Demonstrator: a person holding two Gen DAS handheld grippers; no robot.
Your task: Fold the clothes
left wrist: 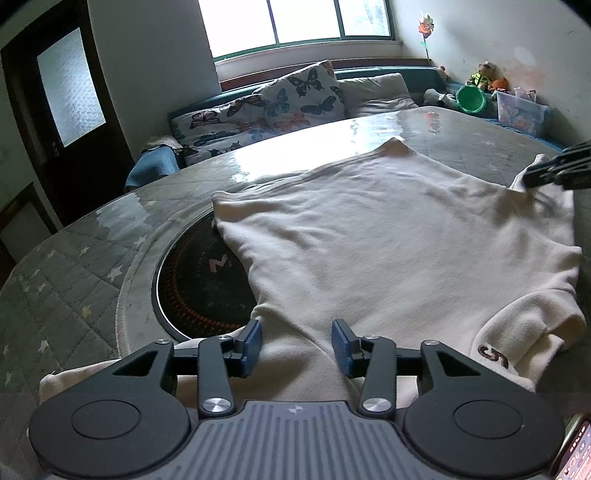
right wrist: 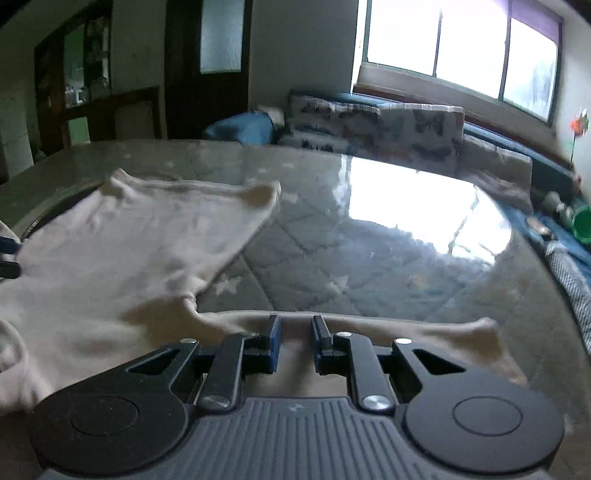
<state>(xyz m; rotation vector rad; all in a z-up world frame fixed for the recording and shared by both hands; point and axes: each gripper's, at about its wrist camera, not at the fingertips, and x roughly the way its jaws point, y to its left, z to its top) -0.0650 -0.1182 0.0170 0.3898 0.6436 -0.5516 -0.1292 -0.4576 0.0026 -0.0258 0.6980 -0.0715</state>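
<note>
- Right now my left gripper (left wrist: 296, 345) sits low over the near part of the cream garment (left wrist: 369, 236), jaws spread, cloth lying between the blue pads but nothing pinched.
- Close by, my right gripper (right wrist: 295, 341) hangs over a near band of that same cloth, likely a sleeve, jaws parted with fabric showing in the gap; the blurred right wrist view does not settle whether the pads touch it.
- I judge both tools are low at the near edge so each can take a hold on either side and carry the cloth over evenly.
- Just beyond, the garment lies spread on the glossy quilted table (left wrist: 66, 280), partly over the dark round inset (left wrist: 199, 280).
- One near fold by my left tool shows a stitched mark (left wrist: 493, 356).
- Its long axis runs away from me toward the window (left wrist: 295, 22), the far straight edge ending in two small raised corners.
- Whether it is laid out for folding or partly folded, I cannot tell.
- Farthest off, butterfly cushions (left wrist: 295, 99) line the bench.
</note>
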